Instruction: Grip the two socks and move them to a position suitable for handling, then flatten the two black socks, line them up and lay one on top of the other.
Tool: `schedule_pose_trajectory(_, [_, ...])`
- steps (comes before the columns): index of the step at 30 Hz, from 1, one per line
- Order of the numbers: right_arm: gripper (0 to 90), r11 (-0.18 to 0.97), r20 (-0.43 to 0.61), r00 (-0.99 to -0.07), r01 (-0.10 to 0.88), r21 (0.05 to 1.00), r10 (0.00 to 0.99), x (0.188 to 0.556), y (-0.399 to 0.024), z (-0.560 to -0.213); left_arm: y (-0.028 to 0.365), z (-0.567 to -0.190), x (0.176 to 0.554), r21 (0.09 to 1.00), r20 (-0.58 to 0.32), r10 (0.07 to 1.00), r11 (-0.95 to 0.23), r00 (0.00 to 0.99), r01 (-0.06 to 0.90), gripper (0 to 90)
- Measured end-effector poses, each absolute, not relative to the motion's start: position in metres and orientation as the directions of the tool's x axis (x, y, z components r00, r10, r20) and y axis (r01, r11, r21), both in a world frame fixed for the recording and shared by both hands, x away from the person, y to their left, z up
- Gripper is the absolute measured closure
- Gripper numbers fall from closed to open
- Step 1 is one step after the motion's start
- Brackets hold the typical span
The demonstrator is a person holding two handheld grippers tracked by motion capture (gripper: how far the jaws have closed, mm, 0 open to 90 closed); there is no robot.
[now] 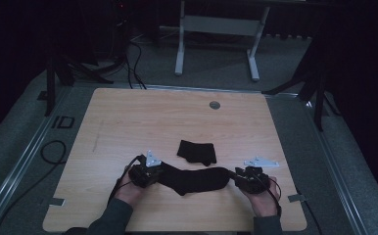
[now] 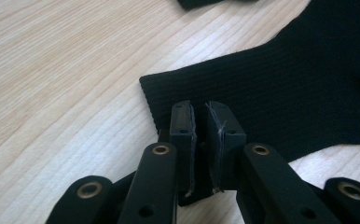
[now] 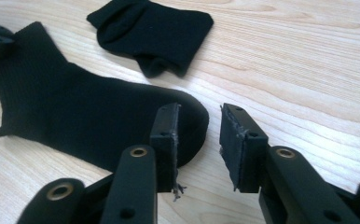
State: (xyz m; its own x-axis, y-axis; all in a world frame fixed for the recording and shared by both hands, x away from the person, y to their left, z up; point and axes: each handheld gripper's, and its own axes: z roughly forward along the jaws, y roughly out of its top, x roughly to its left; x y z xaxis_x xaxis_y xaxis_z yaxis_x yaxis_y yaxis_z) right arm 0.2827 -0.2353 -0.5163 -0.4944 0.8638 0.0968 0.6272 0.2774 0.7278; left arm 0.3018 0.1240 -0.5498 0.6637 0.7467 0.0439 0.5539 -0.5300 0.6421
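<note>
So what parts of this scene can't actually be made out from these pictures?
- Left gripper view: whether the nearly closed jaws still pinch the laid-out sock's cuff; the jaws themselves cover that edge.
- Left gripper view: the folded sock is cut off by the top edge.
- High view: the right gripper's jaws are too small and dark against the sock.
- High view: the room beyond the table is lost in darkness.

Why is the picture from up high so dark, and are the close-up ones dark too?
The high view is dim and greyish, so the flat sock and the folded sock look like black blobs on the table. The left gripper view is bright: the sock's ribbing shows clearly. The right gripper view is bright too, with sharp wood grain, while the nearest jaw parts look slightly soft.
</note>
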Motion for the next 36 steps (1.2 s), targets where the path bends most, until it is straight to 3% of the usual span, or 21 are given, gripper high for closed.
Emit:
schedule_pose_trajectory(8, [63.0, 0.297, 0.096, -0.515, 0.627, 0.720, 0.852, 0.284, -0.231, -0.520, 0.128, -0.549, 0.303, 0.644, 0.037, 0.755, -0.519, 0.655, 0.562, 78.1])
schedule_pose_trajectory(9, [62.5, 0.298, 0.099, -0.518, 0.627, 0.719, 0.850, 0.285, -0.230, -0.520, 0.129, -0.549, 0.303, 0.647, 0.029, 0.754, -0.515, 0.657, 0.562, 74.1])
schedule_pose_trajectory(20, [61.7, 0.355, 0.063, -0.569, 0.592, 0.724, 0.820, 0.295, -0.214, -0.509, 0.136, -0.545, 0.301, 0.685, -0.022, 0.763, -0.459, 0.646, 0.566, 64.9])
schedule_pose_trajectory(36, [60.3, 0.499, -0.003, -0.678, 0.539, 0.679, 0.735, 0.345, -0.140, -0.508, 0.140, -0.544, 0.297, 0.697, -0.026, 0.771, -0.442, 0.636, 0.564, 61.9])
